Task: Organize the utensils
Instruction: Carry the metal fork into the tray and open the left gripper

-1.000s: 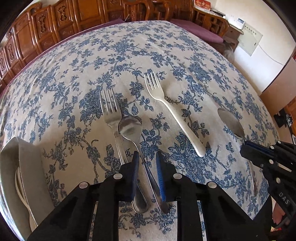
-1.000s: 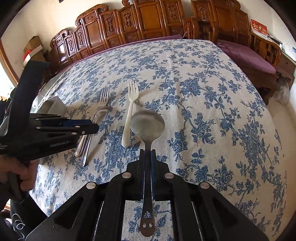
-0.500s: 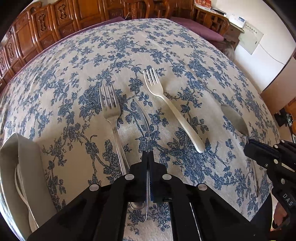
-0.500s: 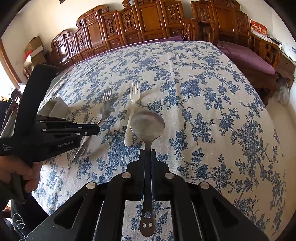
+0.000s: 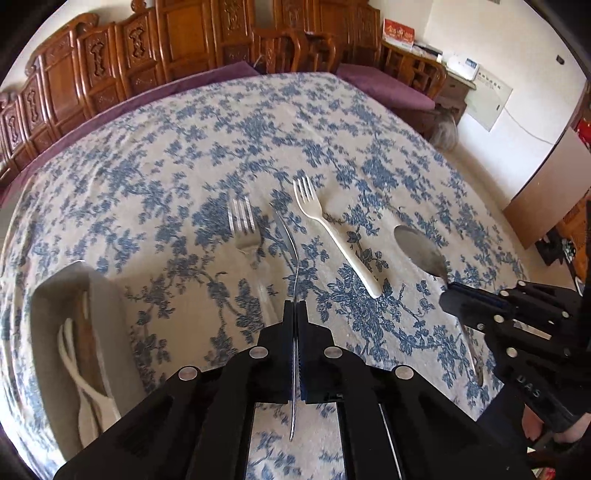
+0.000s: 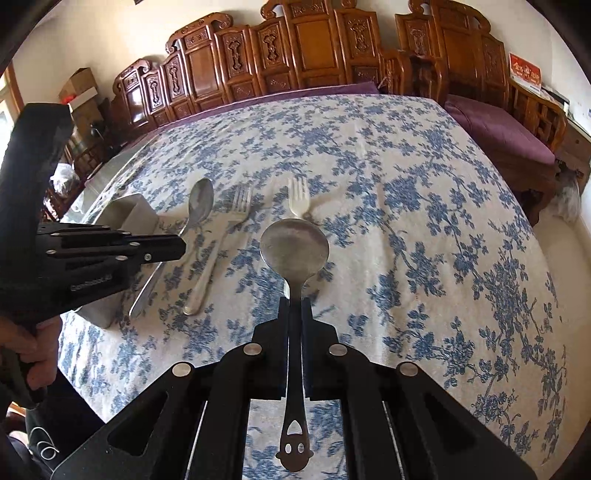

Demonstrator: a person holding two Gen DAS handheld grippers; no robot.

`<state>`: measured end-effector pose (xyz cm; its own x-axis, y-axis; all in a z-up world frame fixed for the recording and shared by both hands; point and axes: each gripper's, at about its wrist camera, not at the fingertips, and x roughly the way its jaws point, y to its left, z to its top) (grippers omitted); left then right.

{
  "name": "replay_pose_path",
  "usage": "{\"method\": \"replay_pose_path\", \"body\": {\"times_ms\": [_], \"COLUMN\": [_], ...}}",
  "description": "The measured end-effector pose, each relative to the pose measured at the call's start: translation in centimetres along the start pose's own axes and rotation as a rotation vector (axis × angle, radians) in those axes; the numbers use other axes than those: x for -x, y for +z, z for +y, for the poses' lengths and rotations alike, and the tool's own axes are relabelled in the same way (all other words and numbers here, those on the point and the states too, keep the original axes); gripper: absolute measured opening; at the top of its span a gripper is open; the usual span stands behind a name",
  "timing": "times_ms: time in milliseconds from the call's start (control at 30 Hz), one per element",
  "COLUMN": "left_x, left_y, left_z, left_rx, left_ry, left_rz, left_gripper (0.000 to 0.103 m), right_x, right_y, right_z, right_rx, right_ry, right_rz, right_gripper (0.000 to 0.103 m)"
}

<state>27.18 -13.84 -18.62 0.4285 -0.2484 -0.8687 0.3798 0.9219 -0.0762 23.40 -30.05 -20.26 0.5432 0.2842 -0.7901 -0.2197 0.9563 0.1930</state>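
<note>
Left tongs (image 5: 294,306) clamped on slim steel spoon (image 5: 291,251) mid-handle, right tongs (image 6: 294,302) on round spoon (image 6: 294,251) neck: stiff, slick, light.

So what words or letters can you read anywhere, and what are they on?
"DAS" on the right tool, its black body; any further letters are hidden.
Embossed lettering on the left tool: too blurred to read.
Gold characters on the red sign by the wall: too small to read.

Tablecloth (image 6: 424,229) bare right of white plastic fork (image 5: 332,236); leftward: steel fork (image 5: 243,229), then open-topped grey container (image 5: 70,332) blocking.
</note>
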Motion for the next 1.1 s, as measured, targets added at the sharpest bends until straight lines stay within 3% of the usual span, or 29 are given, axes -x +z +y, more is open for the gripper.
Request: {"method": "replay_pose_path", "body": {"times_ms": [600, 1100], "left_x": [7.8, 6.9], "left_y": [-3.1, -6.3], "left_z": [7.8, 15.4], "left_rx": [0.091, 0.211], "left_ry": [0.048, 0.085], "left_rz": [-0.107, -0.075], "left_gripper": [0.001, 0.001], "right_x": [-0.7, -1.8], "right_y": [2.6, 3.8], "right_z": [9.6, 14.7], "right_rx": [0.115, 0.181], "right_ry": [0.086, 0.118], "right_rz": [-0.021, -0.006], "right_gripper": [0.007, 0.007]}}
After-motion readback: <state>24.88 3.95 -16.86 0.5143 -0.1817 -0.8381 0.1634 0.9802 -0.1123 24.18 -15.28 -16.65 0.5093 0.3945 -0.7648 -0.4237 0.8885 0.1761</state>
